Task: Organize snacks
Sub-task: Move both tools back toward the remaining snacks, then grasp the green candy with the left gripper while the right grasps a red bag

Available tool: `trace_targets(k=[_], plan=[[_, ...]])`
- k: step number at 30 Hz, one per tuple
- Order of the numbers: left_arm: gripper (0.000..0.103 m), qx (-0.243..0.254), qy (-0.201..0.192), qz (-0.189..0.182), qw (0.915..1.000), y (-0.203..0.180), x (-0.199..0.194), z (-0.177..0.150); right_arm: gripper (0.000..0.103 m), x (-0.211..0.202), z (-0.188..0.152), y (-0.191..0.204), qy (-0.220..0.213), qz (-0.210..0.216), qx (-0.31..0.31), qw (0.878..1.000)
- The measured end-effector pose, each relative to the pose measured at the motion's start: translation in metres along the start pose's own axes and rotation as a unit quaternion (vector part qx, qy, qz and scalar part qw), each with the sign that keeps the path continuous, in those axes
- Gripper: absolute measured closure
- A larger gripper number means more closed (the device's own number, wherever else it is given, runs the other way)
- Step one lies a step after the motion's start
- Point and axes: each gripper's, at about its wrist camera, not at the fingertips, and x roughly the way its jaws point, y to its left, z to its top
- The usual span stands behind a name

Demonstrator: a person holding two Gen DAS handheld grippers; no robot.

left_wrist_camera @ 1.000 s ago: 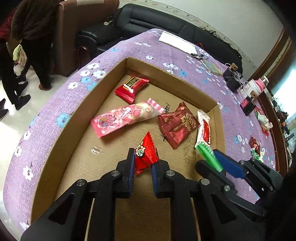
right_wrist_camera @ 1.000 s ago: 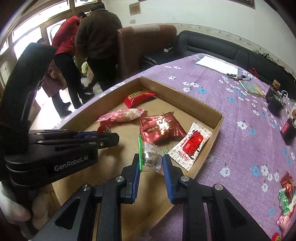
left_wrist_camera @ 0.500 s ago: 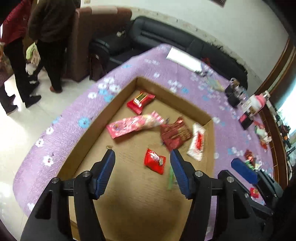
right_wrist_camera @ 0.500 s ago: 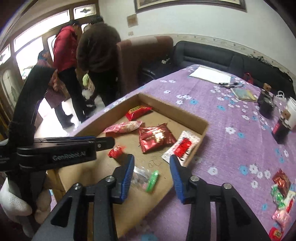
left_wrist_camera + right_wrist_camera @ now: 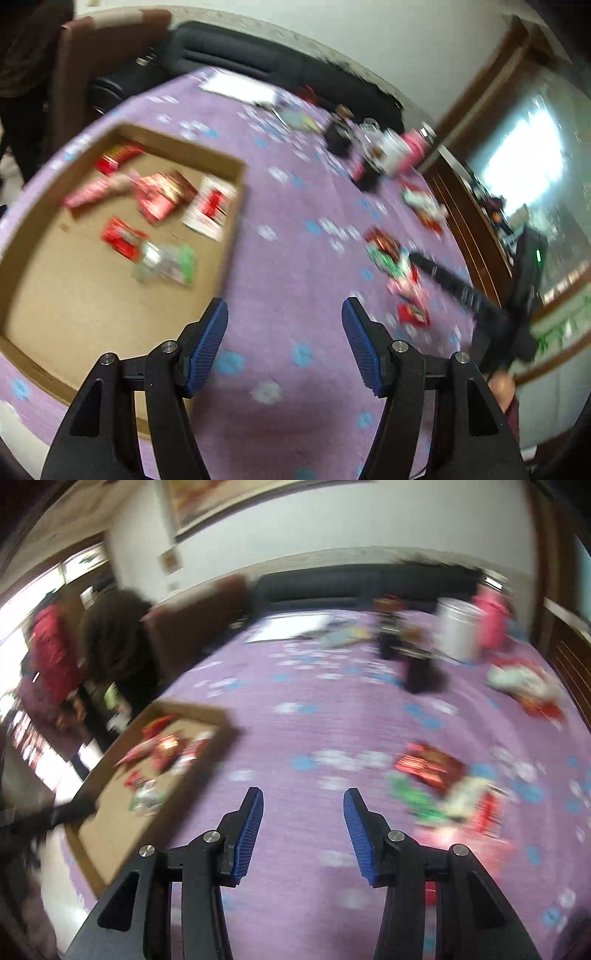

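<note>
The cardboard box (image 5: 238,168) lies at the left on the purple flowered cloth (image 5: 295,258). Several snack packets rest in it, among them a small red packet (image 5: 122,236) and a clear-green packet (image 5: 166,262). My left gripper (image 5: 285,314) hangs open and empty over the cloth, just right of the box. My right gripper (image 5: 303,797) is also open and empty over bare cloth, between the box (image 5: 207,753) and a loose pile of snacks (image 5: 428,768) at its right. That pile (image 5: 399,269) shows in the left wrist view too. Both views are blurred by motion.
At the far end of the table stand a white canister (image 5: 458,631), a pink bottle (image 5: 491,620), dark items (image 5: 421,668) and papers (image 5: 291,627). A black sofa (image 5: 351,587) and people (image 5: 114,642) are beyond the table's far and left edges.
Both grippers let go of their packets, the small red one and the clear-green one, which now lie in the box. Both opened, rose and swung right over the cloth.
</note>
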Motion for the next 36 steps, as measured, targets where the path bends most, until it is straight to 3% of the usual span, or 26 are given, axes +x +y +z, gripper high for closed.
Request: trace_targets(k=[7, 15, 19, 23, 25, 26, 32, 33, 36], plan=[[0.04, 0.039, 0.014, 0.042, 0.9982, -0.027, 0.025, -0.027, 0.055, -0.001, 0.005, -0.08, 0.0, -0.05, 0.077, 0.996], [0.04, 0.044, 0.01, 0.055, 0.9975, -0.023, 0.023, -0.032, 0.055, 0.056, 0.038, -0.085, 0.03, -0.106, 0.057, 0.992], [0.04, 0.038, 0.007, 0.056, 0.9977, -0.017, 0.019, -0.032, 0.056, 0.092, 0.049, -0.084, 0.059, -0.114, 0.052, 0.99], [0.04, 0.034, 0.006, 0.056, 0.9978, -0.013, 0.018, -0.031, 0.057, 0.111, 0.046, -0.069, 0.092, -0.097, 0.028, 0.991], [0.04, 0.033, 0.006, 0.055, 0.9979, -0.013, 0.02, -0.031, 0.068, 0.112, 0.038, -0.058, 0.113, -0.088, 0.02, 0.989], [0.04, 0.033, 0.007, 0.054, 0.998, -0.013, 0.021, -0.031, 0.068, 0.109, 0.032, -0.052, 0.12, -0.079, 0.023, 0.989], [0.04, 0.036, 0.016, 0.046, 0.9982, -0.016, 0.028, -0.033, 0.071, 0.081, -0.002, -0.028, 0.164, 0.058, 0.046, 0.984], [0.04, 0.037, 0.017, 0.044, 0.9982, -0.018, 0.028, -0.034, 0.07, 0.076, -0.004, -0.029, 0.16, 0.063, 0.052, 0.984], [0.04, 0.044, 0.02, 0.042, 0.9979, -0.022, 0.03, -0.037, 0.066, 0.06, -0.01, -0.027, 0.116, 0.016, 0.029, 0.993]])
